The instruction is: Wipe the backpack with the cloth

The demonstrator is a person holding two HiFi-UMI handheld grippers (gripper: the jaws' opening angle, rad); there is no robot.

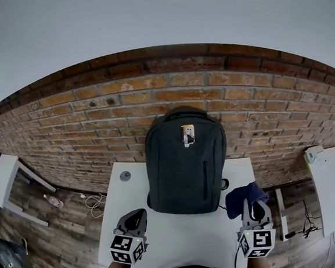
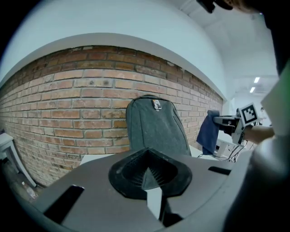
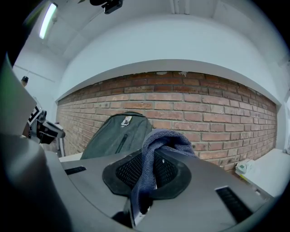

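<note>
Right gripper [image 1: 253, 209]: jaws clamped on a dark blue terry cloth [image 1: 245, 195], which bunches over the jaw tips at the lower right of the head view. It is near the bag's lower right corner and appears clear of it.
Left gripper [image 1: 138, 215]: jaws pressed together with nothing between them, at bottom centre-left over the tabletop, short of the bag.
Red brick wall [image 1: 99, 113]: fills the middle band of the frame behind everything.
White rectangular table [image 1: 164, 235]: lower centre, its far edge against the wall.
Dark grey fabric backpack [image 1: 182, 167]: upright at frame centre on the table's far side, back to the bricks, zipped front panel facing the person.
Wiping step: seemingly not begun. The cloth's loose fold should probably meet the front panel flat and stroke downward, while the empty gripper steadies the bag's base so it cannot slide or tip.
Small card tag [image 1: 188, 133]: hangs below the top handle; likely to snag.
Hard to make out: the tag's print, the bag's rear, and how much cloth hangs free.
</note>
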